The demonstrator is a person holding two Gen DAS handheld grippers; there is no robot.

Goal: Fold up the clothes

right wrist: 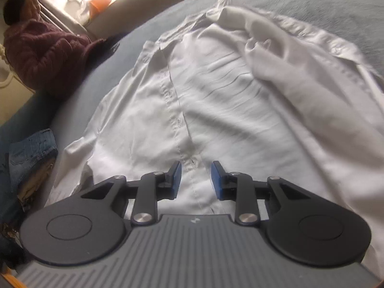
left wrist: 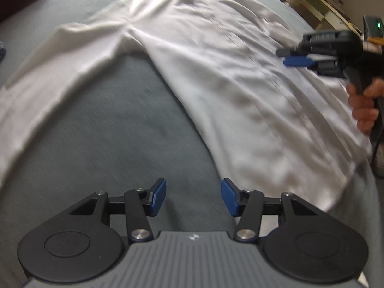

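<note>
A white button-up shirt (left wrist: pixel 228 72) lies spread front-up on a grey-blue bed (left wrist: pixel 108 132). One sleeve (left wrist: pixel 48 72) stretches out to the left in the left wrist view. My left gripper (left wrist: pixel 194 196) hangs open over bare bedding between that sleeve and the shirt's body, with nothing between its pads. In the right wrist view the shirt (right wrist: pixel 228 96) fills the middle, and its other sleeve (right wrist: pixel 300 72) lies folded across the chest. My right gripper (right wrist: pixel 196 180) stands open above the button placket near the hem, gripping nothing. The right gripper (left wrist: pixel 286 57) also shows over the shirt's right side, held by a hand (left wrist: pixel 364 105).
A person in a maroon sweater (right wrist: pixel 43 50) sits at the bed's far left edge. Folded jeans (right wrist: pixel 33 148) lie stacked at the left, beside the shirt's hem. An orange object (right wrist: pixel 100 2) stands by the bright window. Cream furniture (left wrist: pixel 312 2) stands beyond the bed.
</note>
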